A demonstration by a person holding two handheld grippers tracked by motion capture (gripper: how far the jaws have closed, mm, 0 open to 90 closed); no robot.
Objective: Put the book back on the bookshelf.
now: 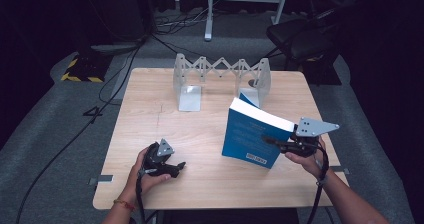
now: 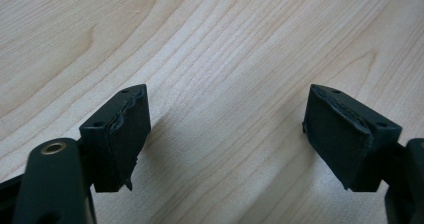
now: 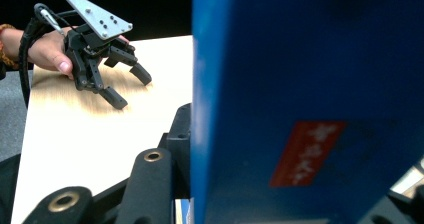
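Note:
A blue book [image 1: 252, 134] with a white page edge stands upright and tilted on the wooden table [image 1: 210, 179], right of centre. My right gripper [image 1: 280, 144] is shut on its right edge; close up in the right gripper view the blue cover [image 3: 300, 99] with a red label rises between the jaws. My left gripper [image 1: 179, 167] rests low on the table at the front left, well apart from the book. Its jaws stand open over bare wood [image 2: 225, 129], with nothing between the pads [image 2: 127, 134]. It also appears far off as the left gripper [image 3: 132, 86] in the right gripper view.
A grey metal expanding book rack [image 1: 220, 79] stands at the table's far edge, behind the book. A dark chair [image 1: 300, 39], cables and a yellow-black striped block [image 1: 82, 71] lie on the floor beyond. The table's edges are close on every side.

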